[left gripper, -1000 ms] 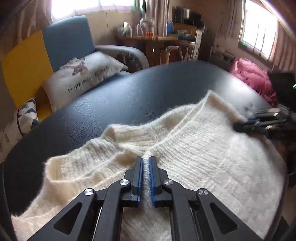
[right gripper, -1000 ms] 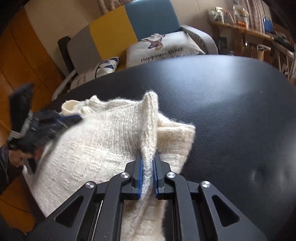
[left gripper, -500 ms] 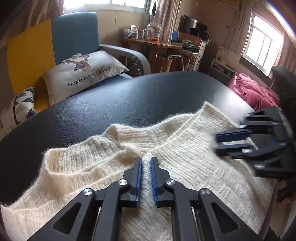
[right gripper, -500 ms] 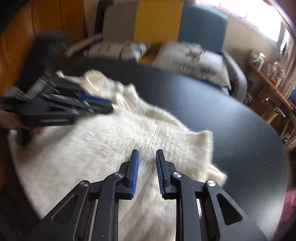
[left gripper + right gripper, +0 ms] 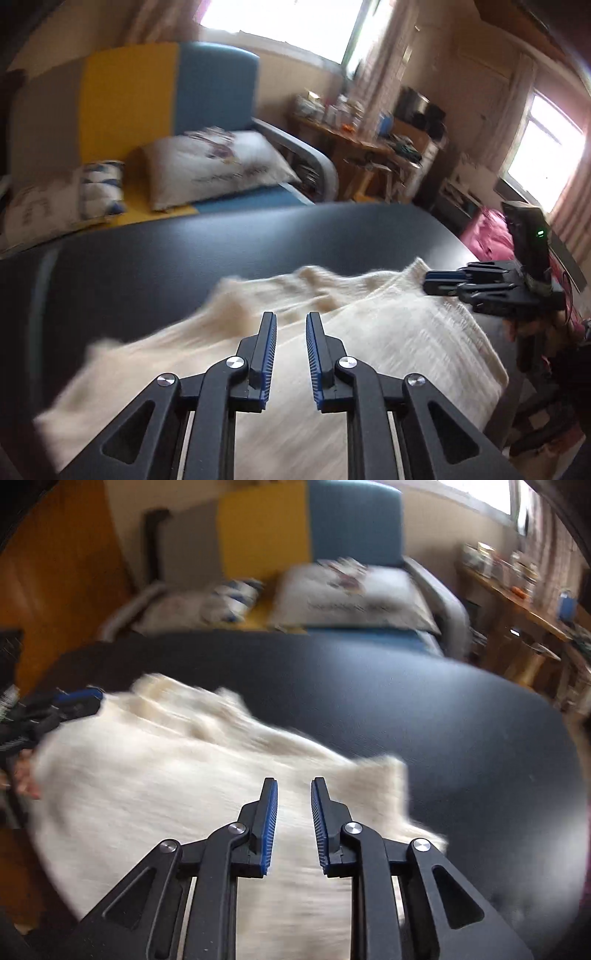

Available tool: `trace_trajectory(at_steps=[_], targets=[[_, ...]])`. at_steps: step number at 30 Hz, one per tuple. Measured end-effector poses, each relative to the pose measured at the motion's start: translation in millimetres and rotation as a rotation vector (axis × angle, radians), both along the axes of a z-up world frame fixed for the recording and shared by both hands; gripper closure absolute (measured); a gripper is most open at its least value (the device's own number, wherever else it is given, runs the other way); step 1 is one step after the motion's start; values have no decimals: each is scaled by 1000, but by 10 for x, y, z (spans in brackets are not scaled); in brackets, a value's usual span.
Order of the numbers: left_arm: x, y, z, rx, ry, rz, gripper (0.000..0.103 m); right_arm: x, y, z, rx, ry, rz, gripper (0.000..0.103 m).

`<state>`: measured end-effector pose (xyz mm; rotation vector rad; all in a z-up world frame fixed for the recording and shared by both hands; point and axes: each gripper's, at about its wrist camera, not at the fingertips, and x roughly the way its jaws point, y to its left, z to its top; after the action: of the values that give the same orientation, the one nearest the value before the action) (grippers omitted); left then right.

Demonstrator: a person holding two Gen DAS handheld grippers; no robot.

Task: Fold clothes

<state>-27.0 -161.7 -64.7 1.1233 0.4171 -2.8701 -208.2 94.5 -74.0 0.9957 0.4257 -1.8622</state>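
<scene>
A cream knitted sweater (image 5: 388, 350) lies folded on the black padded table (image 5: 184, 258). My left gripper (image 5: 291, 317) hovers above the sweater's near part with its jaws opening and nothing between them. In the right wrist view the same sweater (image 5: 147, 775) spreads under my right gripper (image 5: 293, 782), whose jaws stand slightly apart and hold nothing. The right gripper (image 5: 443, 282) also shows at the sweater's far right corner in the left wrist view. At the sweater's left edge in the right wrist view is the left gripper (image 5: 79, 698). Both views are motion-blurred.
Beyond the table (image 5: 406, 701) stands a grey, yellow and blue sofa (image 5: 214, 85) with printed pillows (image 5: 214, 162). A cluttered wooden desk (image 5: 362, 144) is at the back right. A pink bundle (image 5: 487, 236) lies past the table's right edge.
Both grippers let go of the sweater folds they pinched and lifted off it with jaws parted. The sweater has dropped flat onto the table.
</scene>
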Motion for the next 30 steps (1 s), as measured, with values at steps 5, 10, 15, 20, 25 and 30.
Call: trace_trajectory(at_steps=[5,10,15,20,25,30], targets=[[629,-475,-37,-59,-48,126,85,493,-398,113,-22,-10,164,82],[1037,-770,-273,-20,-90,216,85,755,-840,-217,64,-11,213,81],[1224,-951,-381,94,-62,206,82,722,-936,-306,61,-48,163,81],[941,-945,-236,91,-31,122,77,918,-992,-117,16,-55,268,57],[419,-656,-84,64,-49,-60,70,1005,-1005,-187,29,-55,277,57],[-99,-338,-330,44,-198,-187,67,909,-956,-327,53,-78,256,57]])
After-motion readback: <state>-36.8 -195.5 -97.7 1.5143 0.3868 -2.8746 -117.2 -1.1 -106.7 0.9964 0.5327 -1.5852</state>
